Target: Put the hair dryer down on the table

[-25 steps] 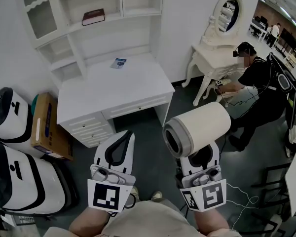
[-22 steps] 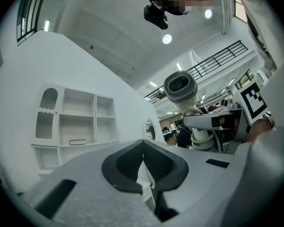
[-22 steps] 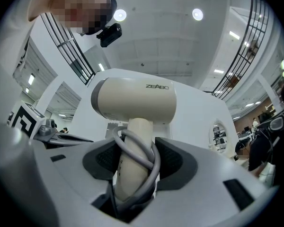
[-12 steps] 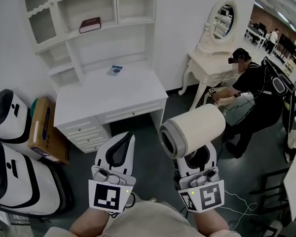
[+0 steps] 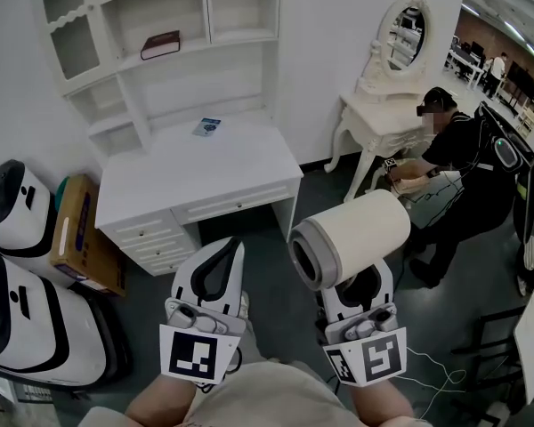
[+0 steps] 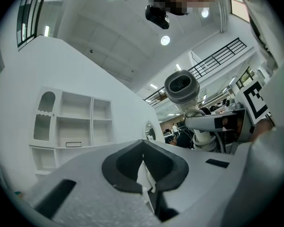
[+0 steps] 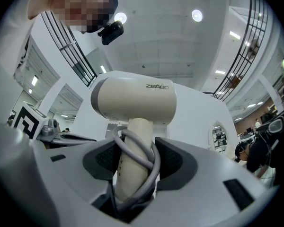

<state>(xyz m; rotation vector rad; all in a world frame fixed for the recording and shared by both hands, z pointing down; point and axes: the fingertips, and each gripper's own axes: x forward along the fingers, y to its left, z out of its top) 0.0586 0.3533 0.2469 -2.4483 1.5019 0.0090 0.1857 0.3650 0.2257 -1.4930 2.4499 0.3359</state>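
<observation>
Hair dryer (image 5: 351, 238) aloft over dark floor (image 5: 276, 256), handle clamped between right gripper (image 5: 360, 285) jaws; grey cord (image 7: 151, 167) looped round handle. Left gripper (image 5: 215, 272) alongside, jaws pressed together, nothing in them. White table (image 5: 205, 163) ahead, well apart from dryer.

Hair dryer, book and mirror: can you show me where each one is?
hair dryer (image 5: 360, 231): head view, the middle of its cream barrel.
book (image 5: 161, 44): head view, its dark cover.
mirror (image 5: 408, 27): head view, the oval glass.
</observation>
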